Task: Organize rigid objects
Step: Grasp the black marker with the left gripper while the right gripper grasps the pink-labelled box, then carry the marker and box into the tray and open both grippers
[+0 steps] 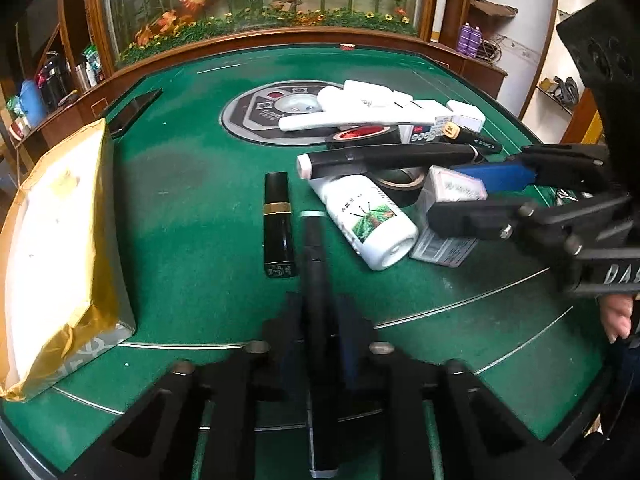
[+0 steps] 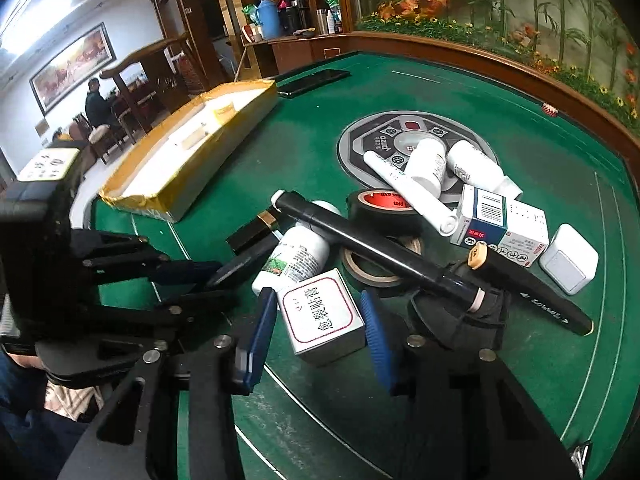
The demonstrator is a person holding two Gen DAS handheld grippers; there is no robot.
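Firstly, tray [image 1: 60,240]: shallow cardboard, wrapped in glossy yellow tape, white inside; lying at the left side of the table [image 1: 180,200], green felt, a bit worn; probably the place for the sorted things.
Lipstick [image 1: 278,224]: black glossy tube with a gold band; lying flat, a little apart from the pile.
Left gripper [image 1: 316,320]: clamped narrow on a black pen [image 1: 314,248], slim, smooth and round; better kept level when carried, since able to slide out lengthwise.
White bottle [image 1: 368,220]: smooth plastic cylinder, lying on its side, touching the small box; likely to roll if bumped.
Small box [image 2: 324,316]: thin white card, sharp corners, red-framed label on top; resting at the near edge of the pile.
Right gripper [image 2: 316,300]: about half wide, blue ribbed pads flanking the two sides of the box very closely; no firm press visible; advisable to squeeze gently on the flat faces, then lift straight up, clear of the long black marker [image 2: 380,248] lying across the pile.
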